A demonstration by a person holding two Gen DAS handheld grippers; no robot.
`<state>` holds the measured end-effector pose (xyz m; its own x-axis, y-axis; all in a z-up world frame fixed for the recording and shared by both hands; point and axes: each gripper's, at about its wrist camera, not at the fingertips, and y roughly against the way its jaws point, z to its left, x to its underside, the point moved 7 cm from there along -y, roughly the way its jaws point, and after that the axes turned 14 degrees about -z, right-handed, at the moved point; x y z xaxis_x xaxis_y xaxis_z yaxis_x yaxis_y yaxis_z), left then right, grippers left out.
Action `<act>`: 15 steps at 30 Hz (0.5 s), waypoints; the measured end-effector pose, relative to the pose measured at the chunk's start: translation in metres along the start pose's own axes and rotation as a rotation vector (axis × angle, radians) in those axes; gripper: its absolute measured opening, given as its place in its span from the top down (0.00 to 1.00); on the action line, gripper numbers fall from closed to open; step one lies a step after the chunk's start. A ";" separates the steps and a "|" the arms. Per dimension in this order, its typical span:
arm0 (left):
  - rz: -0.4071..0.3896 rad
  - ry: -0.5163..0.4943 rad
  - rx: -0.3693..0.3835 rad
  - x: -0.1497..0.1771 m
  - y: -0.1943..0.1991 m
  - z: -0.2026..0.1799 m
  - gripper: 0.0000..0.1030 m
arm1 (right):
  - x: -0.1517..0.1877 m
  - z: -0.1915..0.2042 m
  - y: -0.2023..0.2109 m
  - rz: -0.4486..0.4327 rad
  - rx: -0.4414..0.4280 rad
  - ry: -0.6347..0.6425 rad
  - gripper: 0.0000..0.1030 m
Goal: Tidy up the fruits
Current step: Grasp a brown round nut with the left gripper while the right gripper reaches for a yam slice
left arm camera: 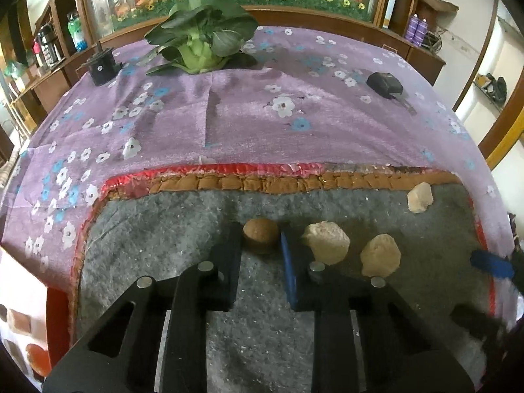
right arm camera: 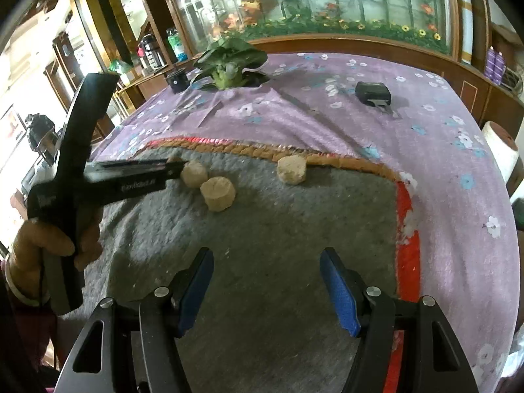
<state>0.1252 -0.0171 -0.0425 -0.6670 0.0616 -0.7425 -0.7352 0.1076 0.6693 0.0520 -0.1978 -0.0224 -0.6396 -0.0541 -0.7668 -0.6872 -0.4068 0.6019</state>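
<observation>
Your right gripper [right arm camera: 267, 290] is nearest, with its blue-padded jaws wide and nothing between them, low over the bare middle of the grey felt mat [right arm camera: 262, 245]; I judge it waits for its turn. Further in, your left gripper [left arm camera: 261, 245] has narrow jaws pressed on both sides of a small round brown fruit [left arm camera: 260, 233], which sits on the mat near its far edge, probably to move it into order. Just beside it lie three pale, rough lumps [left arm camera: 326, 241], dry and crumbly in look, spaced along that far edge like a row. The mat is fuzzy, with a braided orange and red border [left arm camera: 262, 181]. Beyond it the purple flowered cloth [left arm camera: 262, 114] is soft and wrinkled. At the table's far edge rests a leafy green vegetable [left arm camera: 199, 37].
</observation>
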 end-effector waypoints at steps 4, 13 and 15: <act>-0.014 0.011 -0.015 0.000 0.006 0.005 0.80 | -0.016 -0.005 -0.010 -0.013 0.036 0.044 0.36; -0.059 0.026 -0.023 -0.005 0.027 0.015 0.79 | -0.038 -0.009 -0.046 -0.021 0.053 0.103 0.36; -0.062 0.028 -0.023 -0.005 0.031 0.015 0.79 | -0.039 -0.010 -0.054 -0.015 0.053 0.108 0.38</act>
<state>0.1075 0.0006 -0.0187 -0.6230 0.0281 -0.7817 -0.7775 0.0871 0.6228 0.1177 -0.1826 -0.0273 -0.5903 -0.1480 -0.7935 -0.7154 -0.3593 0.5992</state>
